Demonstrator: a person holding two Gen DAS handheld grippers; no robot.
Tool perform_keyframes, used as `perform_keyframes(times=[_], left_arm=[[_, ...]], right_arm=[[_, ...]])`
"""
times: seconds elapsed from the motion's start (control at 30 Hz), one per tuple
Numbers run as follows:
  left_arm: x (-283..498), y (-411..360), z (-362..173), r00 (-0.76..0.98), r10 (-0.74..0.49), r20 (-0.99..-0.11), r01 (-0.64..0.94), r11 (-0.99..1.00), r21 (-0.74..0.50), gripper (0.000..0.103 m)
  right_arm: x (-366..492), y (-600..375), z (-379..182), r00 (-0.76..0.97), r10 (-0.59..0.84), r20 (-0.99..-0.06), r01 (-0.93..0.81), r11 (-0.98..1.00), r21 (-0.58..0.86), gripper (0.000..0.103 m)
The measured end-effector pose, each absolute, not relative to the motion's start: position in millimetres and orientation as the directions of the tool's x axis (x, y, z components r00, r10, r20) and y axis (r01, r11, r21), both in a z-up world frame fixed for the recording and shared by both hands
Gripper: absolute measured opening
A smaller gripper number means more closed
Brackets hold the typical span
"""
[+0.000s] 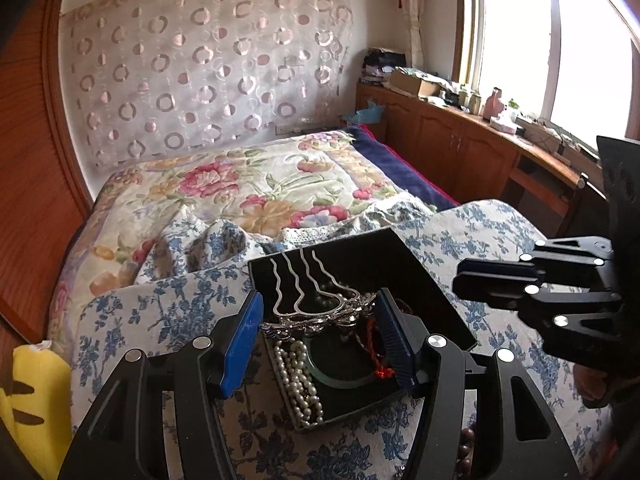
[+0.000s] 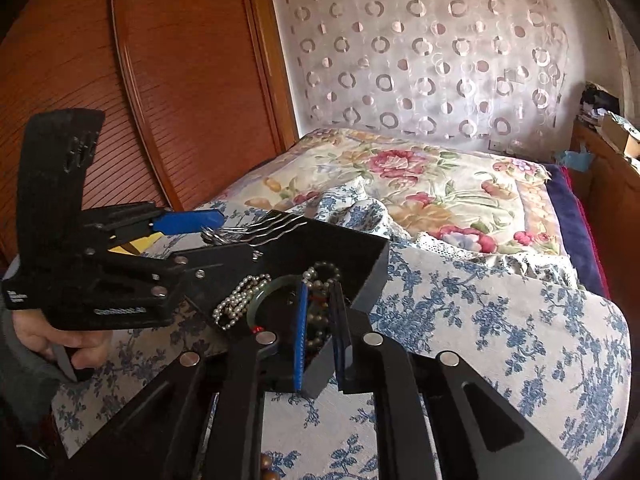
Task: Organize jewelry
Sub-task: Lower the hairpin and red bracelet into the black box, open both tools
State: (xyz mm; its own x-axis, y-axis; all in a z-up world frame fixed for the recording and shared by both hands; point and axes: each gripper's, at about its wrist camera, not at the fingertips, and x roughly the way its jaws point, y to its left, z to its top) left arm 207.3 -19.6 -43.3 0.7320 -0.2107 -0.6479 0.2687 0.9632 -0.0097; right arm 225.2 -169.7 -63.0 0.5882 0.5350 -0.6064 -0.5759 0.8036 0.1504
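A black jewelry box (image 1: 420, 280) (image 2: 360, 256) lies on a blue-flowered cloth. It holds a pearl necklace (image 1: 300, 384) (image 2: 236, 300), a green jade bangle (image 1: 340, 376) (image 2: 266, 290), a red cord (image 1: 376, 356) and dark beads (image 2: 324, 272). My left gripper (image 1: 318, 320) (image 2: 224, 228) is shut on a silver hair comb (image 1: 308, 300) (image 2: 256, 230) and holds it over the box. My right gripper (image 2: 320, 320) (image 1: 460, 280) is nearly shut, its fingers straddling the box's near wall.
The cloth (image 2: 480, 320) covers a raised surface in front of a bed with a floral quilt (image 1: 240, 188). Wooden cabinets (image 1: 460, 140) with clutter run under the window on the right. A wooden wardrobe (image 2: 160, 80) stands at left. Brown beads (image 1: 466, 452) lie near me.
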Motion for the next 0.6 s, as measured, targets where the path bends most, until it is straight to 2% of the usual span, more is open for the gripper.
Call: perform_keyframes(times=[0.6], left_arm=[[210, -27, -52, 0.713, -0.207, -0.670, 0.285, 0.959, 0.007, 0.057]], right_arm=[[212, -180, -64, 0.597, 0.526, -0.606, -0.562, 0.813, 0.151, 0.013]])
